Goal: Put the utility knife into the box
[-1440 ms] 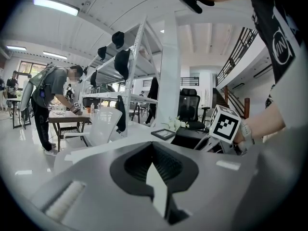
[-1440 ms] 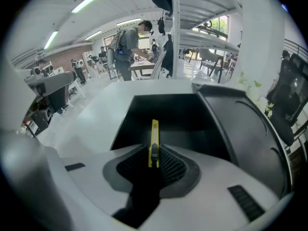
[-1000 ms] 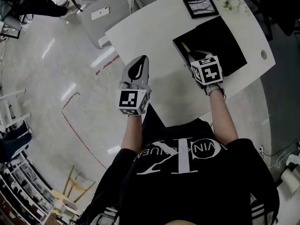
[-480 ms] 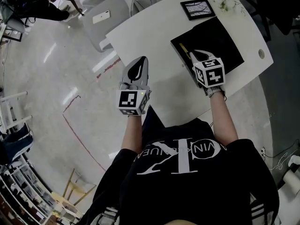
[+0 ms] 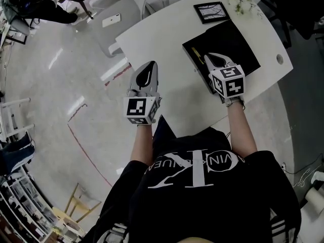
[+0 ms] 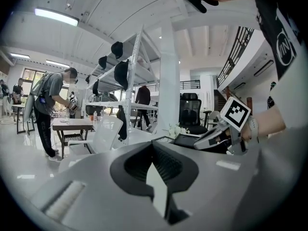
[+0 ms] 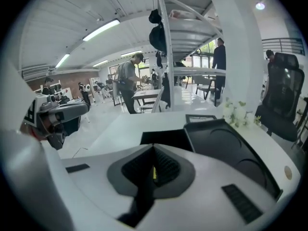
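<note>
A black box (image 5: 234, 43) lies open on the white table (image 5: 162, 39), also showing in the right gripper view as a black box (image 7: 226, 146). The yellow utility knife (image 5: 199, 56) lies along the box's near-left side. My right gripper (image 5: 212, 57) hovers at that corner, just right of the knife, jaws together. A yellow sliver of the knife (image 7: 154, 172) shows through the slit between them; whether they touch it I cannot tell. My left gripper (image 5: 147, 73) is shut and empty over the table's left edge.
A framed picture (image 5: 211, 11) and white flowers (image 5: 242, 2) stand beyond the box. The table has a cable hole (image 5: 279, 58) at its right. A white chair (image 5: 114, 22) stands left of the table. People and shelving are in the background.
My right gripper has drawn back a little toward the person, away from the box's middle. The knife stays in the box. The left gripper has hardly moved.
</note>
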### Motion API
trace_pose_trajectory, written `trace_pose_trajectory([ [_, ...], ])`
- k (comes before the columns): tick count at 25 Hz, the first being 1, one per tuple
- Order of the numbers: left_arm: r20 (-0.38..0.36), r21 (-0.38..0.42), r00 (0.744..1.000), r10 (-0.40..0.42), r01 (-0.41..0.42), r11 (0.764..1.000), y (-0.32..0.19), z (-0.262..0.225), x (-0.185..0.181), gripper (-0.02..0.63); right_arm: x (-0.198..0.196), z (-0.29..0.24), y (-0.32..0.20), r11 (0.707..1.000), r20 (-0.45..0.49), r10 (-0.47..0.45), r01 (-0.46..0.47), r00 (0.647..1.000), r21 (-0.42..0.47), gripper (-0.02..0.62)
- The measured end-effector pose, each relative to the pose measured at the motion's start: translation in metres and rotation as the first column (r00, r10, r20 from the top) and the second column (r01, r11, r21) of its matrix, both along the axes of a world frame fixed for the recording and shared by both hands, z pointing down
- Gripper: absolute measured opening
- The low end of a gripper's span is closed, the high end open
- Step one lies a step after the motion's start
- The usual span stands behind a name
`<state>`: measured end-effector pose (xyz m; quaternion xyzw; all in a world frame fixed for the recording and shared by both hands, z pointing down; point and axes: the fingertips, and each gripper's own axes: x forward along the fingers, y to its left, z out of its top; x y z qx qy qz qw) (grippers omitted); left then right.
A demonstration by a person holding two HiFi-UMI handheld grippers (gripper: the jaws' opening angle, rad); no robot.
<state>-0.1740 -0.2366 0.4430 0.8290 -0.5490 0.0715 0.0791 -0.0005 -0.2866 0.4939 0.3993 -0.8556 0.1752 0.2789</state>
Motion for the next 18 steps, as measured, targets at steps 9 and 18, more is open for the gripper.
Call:
trace_pose_trajectory([
  [9,-0.009,0.022,0.998,-0.064,0.064,0.998,0.007,-0.010,-0.001,0.008,0.010,-0.026,0.004,0.996,0.060,-0.032,0.027,0.998,0.084,0.014],
  [18,-0.017,0.049,0.993,-0.114,0.115,0.992,0.018,-0.026,-0.001,0.008,0.016,-0.061,0.008,0.982,0.123,-0.072,0.049,0.990,0.183,0.014],
])
